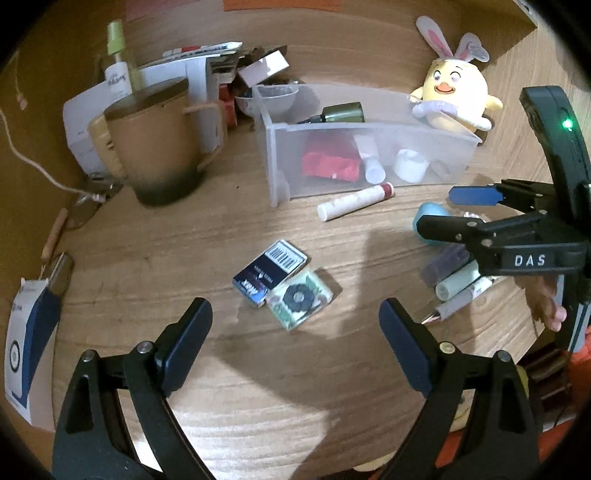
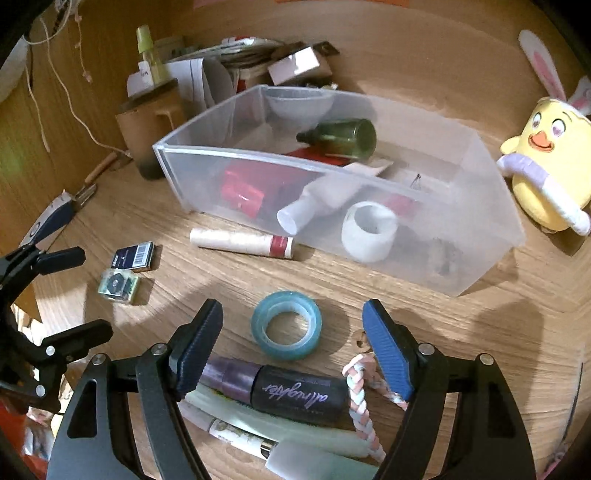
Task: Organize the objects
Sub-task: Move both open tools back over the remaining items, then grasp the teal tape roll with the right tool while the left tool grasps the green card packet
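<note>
my right hand-held gripper [image 2: 291, 345]: jaws wide, nothing held, astride the blue tape roll [image 2: 285, 325] on the surface [image 2: 369, 306]. centre it, close level. left hand-held gripper [image 1: 295, 332]: wide, empty, above two small boxes [image 1: 286, 282]. clear bin [image 2: 480, 236] just beyond.

a wooden desk top [image 1: 155, 236] with pale brown grain running across it fills most of both views. behind it rises a darker wooden back wall [image 2: 424, 44], and a wooden side panel [image 2: 14, 147] closes the left edge. a thin white cord [image 2: 70, 107] hangs down that panel to the desk. warm indoor light falls from above, leaving soft dark shadows on the wood. orange paper [image 1: 280, 4] shows at the top of the wall.
</note>
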`<action>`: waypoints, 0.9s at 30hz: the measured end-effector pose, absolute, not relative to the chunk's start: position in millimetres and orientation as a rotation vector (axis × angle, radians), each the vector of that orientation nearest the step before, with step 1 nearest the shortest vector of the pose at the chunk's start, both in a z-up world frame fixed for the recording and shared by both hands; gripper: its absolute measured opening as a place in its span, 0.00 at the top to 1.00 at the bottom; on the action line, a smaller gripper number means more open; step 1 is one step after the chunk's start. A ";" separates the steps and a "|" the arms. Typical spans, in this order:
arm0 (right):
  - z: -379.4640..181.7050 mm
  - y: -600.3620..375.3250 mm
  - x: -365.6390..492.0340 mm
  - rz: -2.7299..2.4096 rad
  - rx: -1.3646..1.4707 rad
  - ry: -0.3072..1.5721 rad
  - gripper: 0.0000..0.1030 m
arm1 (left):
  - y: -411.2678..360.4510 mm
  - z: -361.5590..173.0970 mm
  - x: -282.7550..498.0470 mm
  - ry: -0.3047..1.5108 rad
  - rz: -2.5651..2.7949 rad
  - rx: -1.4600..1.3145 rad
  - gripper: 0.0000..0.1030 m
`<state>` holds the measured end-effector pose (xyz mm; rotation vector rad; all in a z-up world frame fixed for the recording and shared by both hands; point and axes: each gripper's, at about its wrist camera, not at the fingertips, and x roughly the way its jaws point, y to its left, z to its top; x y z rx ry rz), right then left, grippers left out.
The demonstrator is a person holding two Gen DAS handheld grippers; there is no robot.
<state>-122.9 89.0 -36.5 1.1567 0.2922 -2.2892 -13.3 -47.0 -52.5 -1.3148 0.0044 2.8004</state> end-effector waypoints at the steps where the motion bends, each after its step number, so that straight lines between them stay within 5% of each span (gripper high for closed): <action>1: -36.5 88.7 -123.5 -2.286 1.159 0.289 0.29 | -48.7 -52.8 -12.7 -0.013 2.802 -1.314 0.12; 4: -35.1 85.8 -123.2 -2.263 1.161 0.318 0.39 | -53.3 -54.1 -12.2 -0.053 2.811 -1.331 0.32; 17: -46.4 74.3 -121.0 -2.214 1.198 0.377 0.59 | -50.8 -64.2 -21.8 -0.126 2.772 -1.337 0.33; 21: -47.5 73.2 -121.6 -2.213 1.191 0.364 0.65 | -50.4 -64.5 -28.3 -0.132 2.778 -1.325 0.39; 27: -41.6 77.8 -119.9 -2.237 1.162 0.298 0.65 | -45.4 -65.0 -31.3 -0.066 2.809 -1.305 0.60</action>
